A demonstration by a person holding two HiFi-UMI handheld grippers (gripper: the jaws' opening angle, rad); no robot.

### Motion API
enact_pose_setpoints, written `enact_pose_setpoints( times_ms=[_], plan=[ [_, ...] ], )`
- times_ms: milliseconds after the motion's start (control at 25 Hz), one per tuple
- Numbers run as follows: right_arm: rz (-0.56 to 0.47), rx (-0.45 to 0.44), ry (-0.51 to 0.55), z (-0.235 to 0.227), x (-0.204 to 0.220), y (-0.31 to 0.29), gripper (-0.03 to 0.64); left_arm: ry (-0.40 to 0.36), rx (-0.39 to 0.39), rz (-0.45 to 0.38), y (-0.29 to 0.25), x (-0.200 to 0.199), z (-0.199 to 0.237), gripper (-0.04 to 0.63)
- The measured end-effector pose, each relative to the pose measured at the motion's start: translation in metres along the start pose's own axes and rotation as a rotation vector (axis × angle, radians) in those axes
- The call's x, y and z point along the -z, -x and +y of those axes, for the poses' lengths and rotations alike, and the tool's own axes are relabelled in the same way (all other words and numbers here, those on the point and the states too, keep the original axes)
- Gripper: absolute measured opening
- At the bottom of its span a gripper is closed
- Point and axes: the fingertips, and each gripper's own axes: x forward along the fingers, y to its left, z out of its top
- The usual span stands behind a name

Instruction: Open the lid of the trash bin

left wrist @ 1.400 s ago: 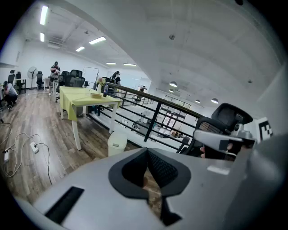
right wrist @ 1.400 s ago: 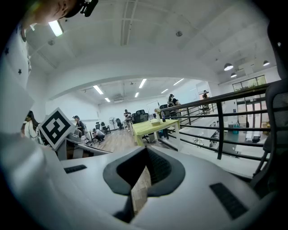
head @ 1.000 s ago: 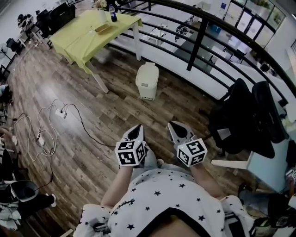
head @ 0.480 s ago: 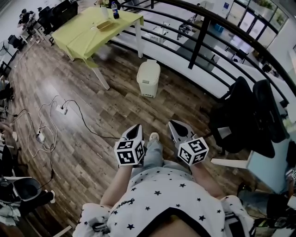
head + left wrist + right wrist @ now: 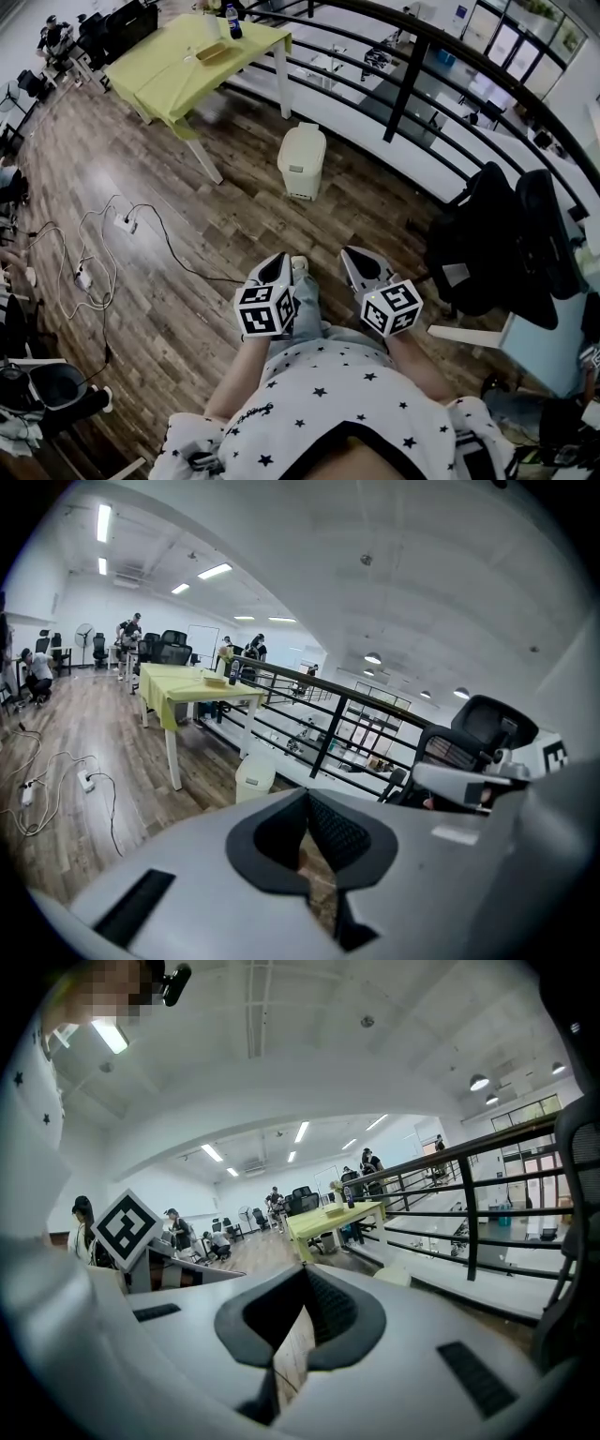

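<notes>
Head view: the bin (image 5: 302,159), pale with its lid down, stood on the wood floor (image 5: 141,309) beside the black railing (image 5: 403,80), near one leg of the yellow-green table (image 5: 183,70). It lay well ahead of both grippers, and neither touched it. A bottle (image 5: 231,21) stood on the table's far end. Cables (image 5: 103,234) trailed over the floor at left, and a black chair (image 5: 497,234) stood at right.

The left gripper (image 5: 275,266) and right gripper (image 5: 359,261) were held side by side in front of the person's star-print shirt (image 5: 328,394), both pointing forward toward the bin.

Left gripper view: the jaws met at their tips, with only a thin wedge of floor showing behind them and nothing held. The bin (image 5: 254,776) showed above the jaws, left of centre.

Right gripper view: the jaws were likewise closed at the tips and empty. The bin (image 5: 395,1278) showed just right of the jaws, below the railing.
</notes>
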Motion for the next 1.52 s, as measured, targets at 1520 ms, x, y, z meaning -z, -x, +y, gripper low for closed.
enact_pose_setpoints(
  times_ms=[1520],
  plan=[
    [0.027, 0.039, 0.014, -0.099, -0.097, -0.223, -0.006, -0.037, 0.065, 0.053, -0.188, -0.156, 0.1, 0.012]
  ],
)
